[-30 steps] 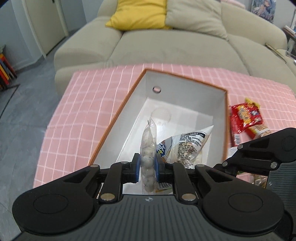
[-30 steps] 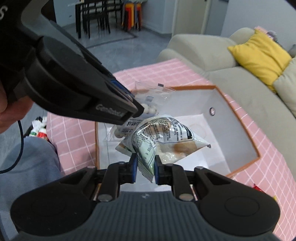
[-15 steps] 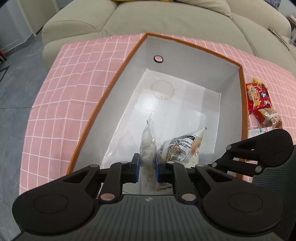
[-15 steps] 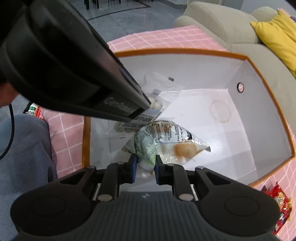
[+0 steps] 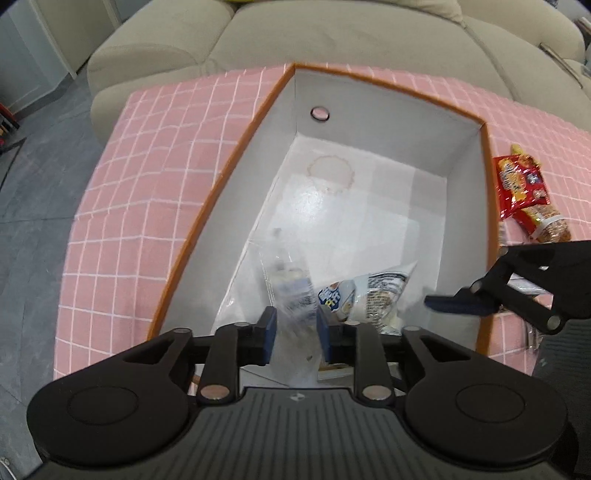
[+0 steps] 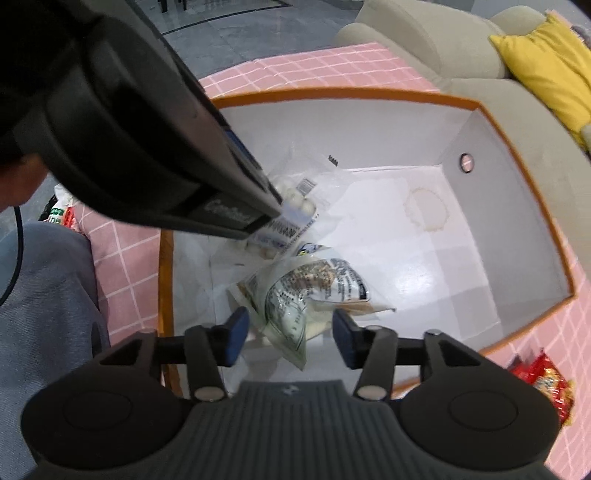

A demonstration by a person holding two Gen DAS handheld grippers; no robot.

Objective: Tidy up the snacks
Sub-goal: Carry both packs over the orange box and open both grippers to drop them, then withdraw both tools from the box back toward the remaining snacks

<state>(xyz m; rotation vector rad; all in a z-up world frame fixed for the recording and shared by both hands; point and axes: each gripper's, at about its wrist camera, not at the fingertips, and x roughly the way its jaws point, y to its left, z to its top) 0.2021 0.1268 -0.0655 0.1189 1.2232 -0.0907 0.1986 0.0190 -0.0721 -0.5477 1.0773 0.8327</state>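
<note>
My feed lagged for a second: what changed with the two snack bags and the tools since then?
Both tools sank into the box and are opening. The right tool has let go of the printed bag; the clear bag sits loose between the left tool pads. Box and red packets stayed put.

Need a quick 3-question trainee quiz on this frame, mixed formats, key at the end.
1. True or false: the printed snack bag lies inside the orange-rimmed box.
2. Multiple choice: where is the red snack packet? A) in the box B) on the pink checked cloth outside the box C) on the sofa
3. Fill in: the clear bag at the left gripper holds small ____ balls.

Key: 1 true; 2 B; 3 white. Both the left gripper and the right gripper have jaws opening, with a bag between them but not pinched.
</note>
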